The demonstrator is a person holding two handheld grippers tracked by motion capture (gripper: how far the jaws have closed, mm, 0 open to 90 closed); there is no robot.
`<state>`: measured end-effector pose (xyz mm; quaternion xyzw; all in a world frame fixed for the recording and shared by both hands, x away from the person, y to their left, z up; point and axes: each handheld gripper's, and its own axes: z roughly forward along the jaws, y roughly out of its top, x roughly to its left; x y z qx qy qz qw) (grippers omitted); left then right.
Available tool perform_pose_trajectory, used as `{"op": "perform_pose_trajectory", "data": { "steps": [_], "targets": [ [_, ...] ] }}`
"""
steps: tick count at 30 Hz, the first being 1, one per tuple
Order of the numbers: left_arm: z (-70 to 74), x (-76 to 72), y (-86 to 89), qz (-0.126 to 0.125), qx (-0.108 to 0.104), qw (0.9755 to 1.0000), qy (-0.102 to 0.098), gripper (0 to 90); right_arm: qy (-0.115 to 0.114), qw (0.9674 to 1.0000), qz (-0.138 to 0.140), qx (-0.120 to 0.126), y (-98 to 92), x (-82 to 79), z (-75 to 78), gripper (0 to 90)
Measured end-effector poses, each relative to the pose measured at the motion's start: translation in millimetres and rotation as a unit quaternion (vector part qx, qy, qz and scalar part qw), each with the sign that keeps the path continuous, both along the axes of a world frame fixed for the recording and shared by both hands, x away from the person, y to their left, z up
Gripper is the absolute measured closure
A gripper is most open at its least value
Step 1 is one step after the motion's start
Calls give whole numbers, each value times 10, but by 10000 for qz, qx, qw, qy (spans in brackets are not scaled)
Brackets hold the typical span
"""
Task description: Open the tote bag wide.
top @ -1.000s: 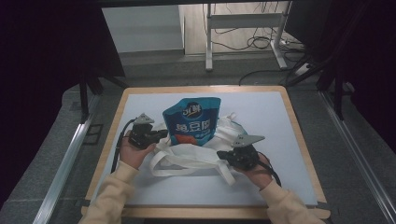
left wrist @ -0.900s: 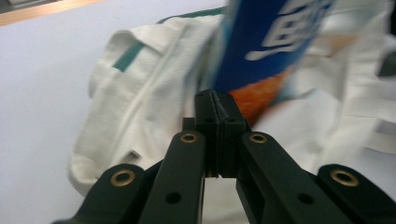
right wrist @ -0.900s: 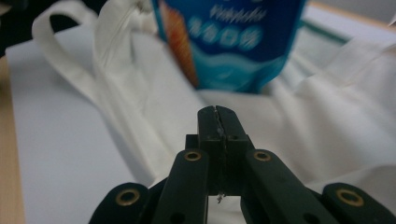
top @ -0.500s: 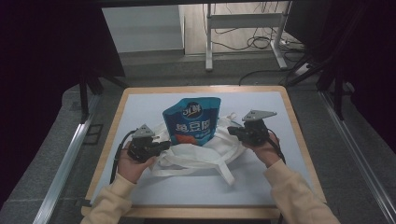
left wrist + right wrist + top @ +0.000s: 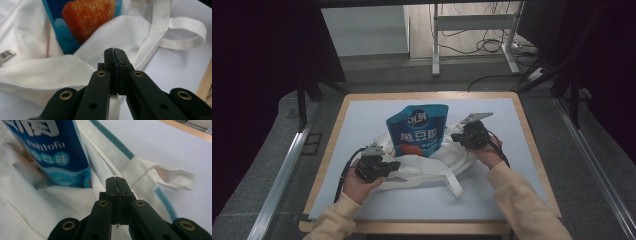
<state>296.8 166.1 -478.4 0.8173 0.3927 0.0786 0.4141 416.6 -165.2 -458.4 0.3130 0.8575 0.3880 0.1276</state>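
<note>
A blue snack pouch [image 5: 418, 130] with an orange picture stands in the mouth of a white cloth bag [image 5: 427, 167] at the middle of the table. My left gripper [image 5: 387, 166] is at the bag's near left rim. Its jaws are shut on a fold of the white fabric [image 5: 45, 75], just below the pouch [image 5: 85, 22]. My right gripper [image 5: 460, 136] is to the right of the pouch [image 5: 50, 152], shut on the bag's teal-trimmed rim [image 5: 100, 152]. A white handle strap [image 5: 185, 32] lies loose on the mat.
The table has a wooden frame [image 5: 427, 95] around a pale blue mat [image 5: 362, 120]. Another strap [image 5: 454, 185] trails toward the near edge. Metal rails [image 5: 277, 180] run along both sides. White desk legs and cables [image 5: 472, 45] are on the floor beyond.
My right gripper has moved from the near right of the bag up beside the pouch. My left gripper has drawn back toward the near edge. The bag's mouth is spread wider.
</note>
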Motion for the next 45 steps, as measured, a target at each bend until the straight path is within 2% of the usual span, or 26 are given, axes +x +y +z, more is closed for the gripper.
{"op": "perform_pose_trajectory", "data": {
  "steps": [4, 8, 11, 14, 20, 23, 30, 32, 34, 35, 37, 41, 45],
  "targets": [
    [-25, -3, -12, -21, 45, 10000, 47, 897, 25, 9998, -13, -200, 19, 26, -68, 890],
    [-61, -9, -26, -44, 88, 9999, 123, 897, 60, 9994, -225, -266, -24, 109, -120, 890],
    [-89, -22, -24, -75, 114, 9997, 192, 897, 203, 9992, -321, -113, -80, 189, -164, 891],
    [-115, -32, -22, -69, 161, 9996, 240, 898, 102, 9988, -441, -172, -102, 230, -185, 891],
    [-163, -29, -31, -74, 224, 9992, 331, 898, 275, 9983, -508, -31, -131, 294, -226, 892],
    [-173, -31, -30, -83, 235, 9991, 338, 899, 257, 9981, -542, -107, -113, 290, -233, 892],
    [-200, -7, -44, -115, 248, 9990, 348, 898, 161, 9982, -576, -93, -106, 253, -220, 891],
    [-181, -10, -40, -125, 174, 9995, 239, 897, 52, 9984, -560, -34, -117, 215, -198, 889],
    [-120, -24, -20, -87, 43, 9999, 121, 896, -31, 9982, -580, 141, -147, 172, -156, 886],
    [-92, -29, -4, -75, -1, 10000, 46, 892, -89, 9976, -608, 311, -173, 126, -101, 886],
    [-8, -53, 46, 4, -139, 9998, -135, 889, -211, 9970, -593, 446, -201, 64, -25, 881],
    [149, -110, 197, 215, -367, 9981, -447, 885, -442, 9950, -504, 743, -269, -97, 132, 880],
    [213, -147, 389, 487, -512, 9959, -571, 875, -582, 9933, -428, 901, -343, -252, 228, 873]
  ]
}}
